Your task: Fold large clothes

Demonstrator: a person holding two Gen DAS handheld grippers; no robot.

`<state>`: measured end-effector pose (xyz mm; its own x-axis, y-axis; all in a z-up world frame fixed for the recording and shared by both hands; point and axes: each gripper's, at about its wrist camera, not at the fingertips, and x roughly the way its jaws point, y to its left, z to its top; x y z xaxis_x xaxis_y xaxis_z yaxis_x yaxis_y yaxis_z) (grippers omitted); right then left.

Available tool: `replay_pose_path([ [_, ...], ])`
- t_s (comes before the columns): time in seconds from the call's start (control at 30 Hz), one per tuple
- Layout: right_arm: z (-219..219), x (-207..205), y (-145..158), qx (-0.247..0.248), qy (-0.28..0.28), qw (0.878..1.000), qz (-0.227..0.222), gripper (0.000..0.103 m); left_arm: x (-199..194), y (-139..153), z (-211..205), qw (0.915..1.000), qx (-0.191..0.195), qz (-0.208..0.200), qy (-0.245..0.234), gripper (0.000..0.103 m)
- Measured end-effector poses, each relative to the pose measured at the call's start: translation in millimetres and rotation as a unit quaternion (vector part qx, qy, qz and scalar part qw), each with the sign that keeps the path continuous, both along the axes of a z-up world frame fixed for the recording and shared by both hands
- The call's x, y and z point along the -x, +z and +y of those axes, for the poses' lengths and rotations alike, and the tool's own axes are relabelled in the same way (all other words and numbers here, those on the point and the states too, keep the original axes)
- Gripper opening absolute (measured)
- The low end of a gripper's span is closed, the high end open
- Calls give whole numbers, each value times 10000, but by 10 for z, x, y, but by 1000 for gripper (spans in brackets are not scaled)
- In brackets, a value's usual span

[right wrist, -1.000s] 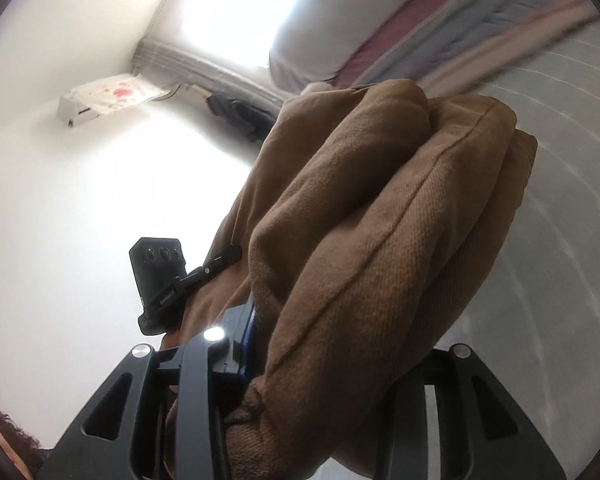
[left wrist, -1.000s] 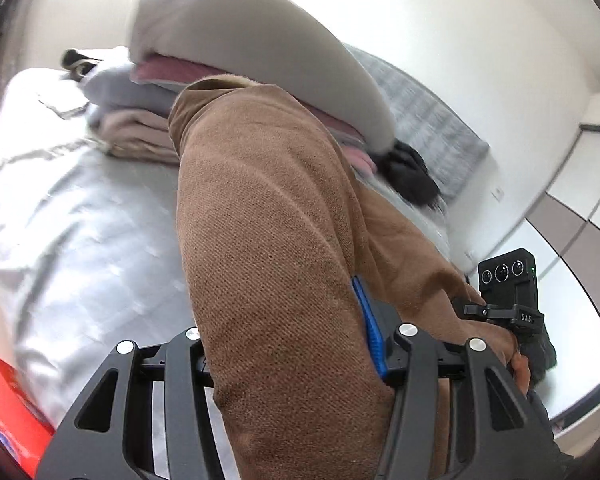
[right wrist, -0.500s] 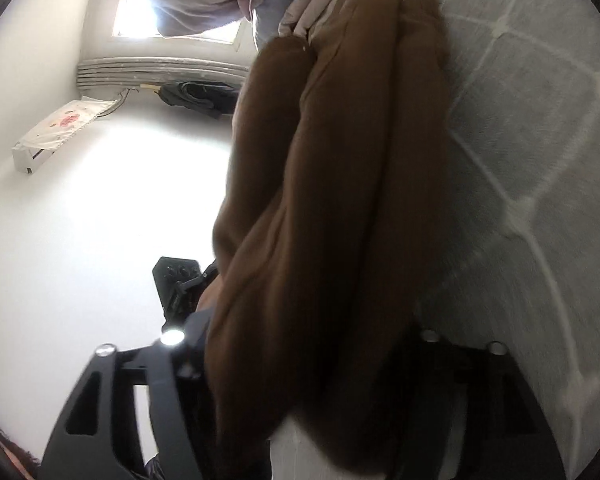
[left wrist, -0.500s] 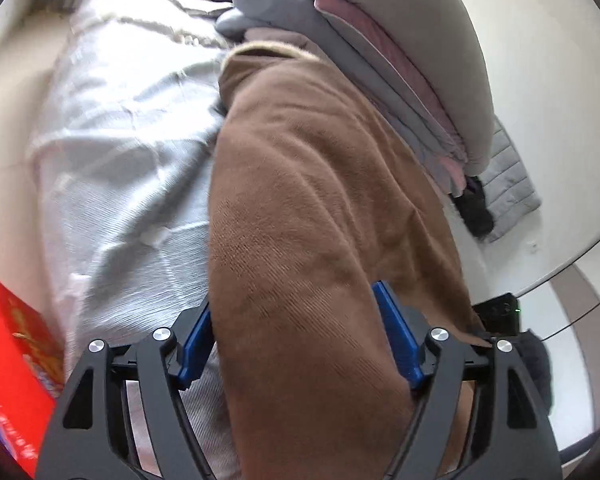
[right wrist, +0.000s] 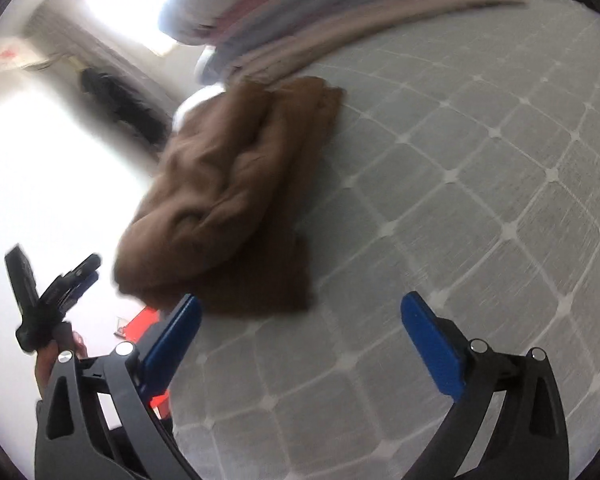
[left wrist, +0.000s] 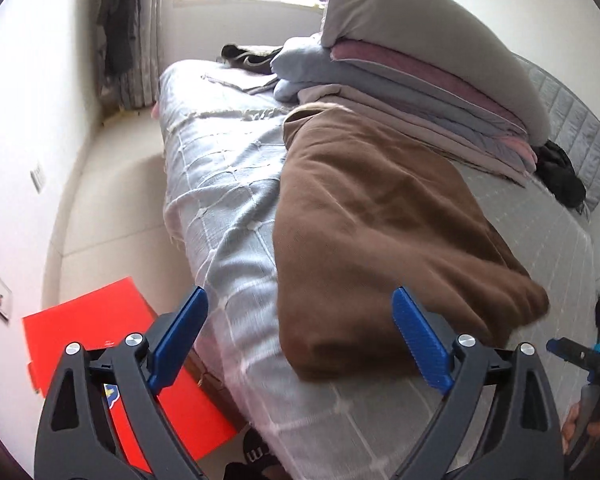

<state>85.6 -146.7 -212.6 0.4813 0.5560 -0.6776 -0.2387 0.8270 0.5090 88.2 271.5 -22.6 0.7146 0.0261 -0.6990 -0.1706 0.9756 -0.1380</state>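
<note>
1. My left gripper [left wrist: 298, 334] stands with its blue pads spread wide; its jaws have just been opening, and nothing is pinched between them.
2. The brown garment [left wrist: 374, 236] lies folded on the bed [left wrist: 220, 184], just ahead of my left fingertips. Its near edge sits in the gap between the two pads as I look along them, but neither pad presses on it.
3. My right gripper [right wrist: 300, 318] is spread wide too; its jaws have likewise just been opening, and they hold nothing.
4. From my right fingers, the brown garment [right wrist: 236, 200] sits ahead and to the left, a rumpled bundle with its near corner just beyond my left pad [right wrist: 172, 340]. That view is blurred, so I cannot tell whether the pad brushes the cloth.
5. Beyond the garment, further from my left fingers, a stack of folded bedding [left wrist: 412, 76] rests on the bed with a grey pillow [left wrist: 432, 36] on top. The garment's far end reaches up beside the stack.
6. To the left of my left fingers, below the bed's edge, a red box [left wrist: 100, 332] sits on the floor.
7. At the far right of my left view I see part of the other gripper and a hand [left wrist: 580, 428] holding it.
8. A dark bundle of cloth [left wrist: 560, 176] lies on the bed right of the stack.
</note>
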Motion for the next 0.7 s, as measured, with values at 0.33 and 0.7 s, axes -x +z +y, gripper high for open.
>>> replay_pose_path([
  [0.33,794,362,495,1875,-215,9769,-999,96,415,94,-344,9993,-252,-250,-139,90],
  [0.7,988,106,971,2246,-1087,9632,-997,96,439,165,-446,9984,-343,-411,-155,90],
])
